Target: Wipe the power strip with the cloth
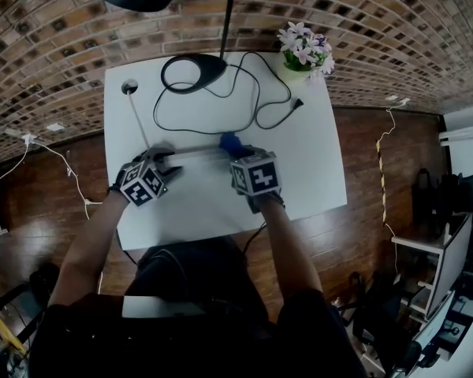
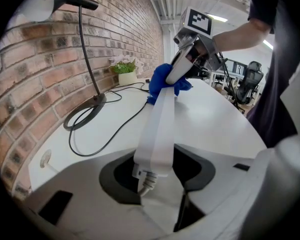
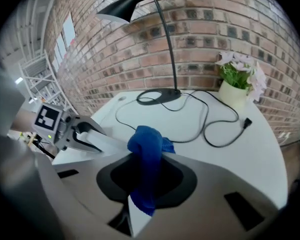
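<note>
The white power strip (image 1: 191,153) lies across the table (image 1: 315,164) between my two grippers. My left gripper (image 1: 162,166) is shut on its cord end (image 2: 152,166), and the strip's body (image 2: 160,126) runs away from those jaws. My right gripper (image 1: 238,154) is shut on the bunched blue cloth (image 3: 146,151). The cloth (image 2: 162,80) rests against the strip's far end, under the right gripper (image 2: 182,69). In the right gripper view the power strip (image 3: 102,143) leads left to the left gripper (image 3: 86,136).
A black desk lamp's base (image 1: 193,71) and its looping black cable (image 1: 260,105) lie at the back of the table. A pot of flowers (image 1: 306,51) stands at the back right corner. A small round fitting (image 1: 129,87) sits back left. A brick wall (image 1: 79,38) runs behind.
</note>
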`<action>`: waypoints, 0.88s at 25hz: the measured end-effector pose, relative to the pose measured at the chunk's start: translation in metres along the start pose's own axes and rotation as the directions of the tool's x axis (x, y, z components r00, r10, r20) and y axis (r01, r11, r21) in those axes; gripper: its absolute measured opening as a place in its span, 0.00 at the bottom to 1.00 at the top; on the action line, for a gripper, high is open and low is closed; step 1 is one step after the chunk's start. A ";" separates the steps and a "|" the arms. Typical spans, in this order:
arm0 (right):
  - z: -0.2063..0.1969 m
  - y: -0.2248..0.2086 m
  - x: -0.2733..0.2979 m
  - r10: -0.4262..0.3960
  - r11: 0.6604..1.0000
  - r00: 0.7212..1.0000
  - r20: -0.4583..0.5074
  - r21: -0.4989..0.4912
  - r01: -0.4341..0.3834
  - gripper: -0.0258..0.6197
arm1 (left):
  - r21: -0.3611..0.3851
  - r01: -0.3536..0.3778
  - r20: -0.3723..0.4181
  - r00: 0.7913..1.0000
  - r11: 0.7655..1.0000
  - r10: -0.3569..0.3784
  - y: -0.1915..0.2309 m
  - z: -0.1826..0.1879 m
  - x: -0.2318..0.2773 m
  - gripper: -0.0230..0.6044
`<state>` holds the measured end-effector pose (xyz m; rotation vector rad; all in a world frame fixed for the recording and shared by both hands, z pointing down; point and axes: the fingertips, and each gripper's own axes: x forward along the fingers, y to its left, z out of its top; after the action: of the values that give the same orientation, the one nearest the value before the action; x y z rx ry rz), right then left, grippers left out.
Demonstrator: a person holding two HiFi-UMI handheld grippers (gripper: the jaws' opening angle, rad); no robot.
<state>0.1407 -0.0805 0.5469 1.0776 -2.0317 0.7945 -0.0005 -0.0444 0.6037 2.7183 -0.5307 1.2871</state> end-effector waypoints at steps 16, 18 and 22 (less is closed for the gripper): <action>-0.035 -0.029 -0.002 -0.071 0.984 0.997 -0.007 0.163 0.071 0.14 | -0.002 0.013 -0.005 1.000 1.000 -0.013 -0.001 0.002 0.001 0.34; -0.026 -0.034 -0.007 -0.088 0.982 0.996 0.013 0.169 0.084 0.14 | 0.001 0.011 -0.001 1.000 1.000 -0.011 -0.001 0.001 0.001 0.34; -0.011 -0.030 -0.008 -0.102 0.990 0.994 0.026 0.105 0.098 0.14 | -0.004 0.010 0.001 1.000 1.000 -0.010 -0.001 0.001 0.001 0.34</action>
<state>0.1736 -0.0827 0.5522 1.2471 -1.9632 0.8438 0.0008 -0.0437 0.6039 2.7149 -0.5178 1.2812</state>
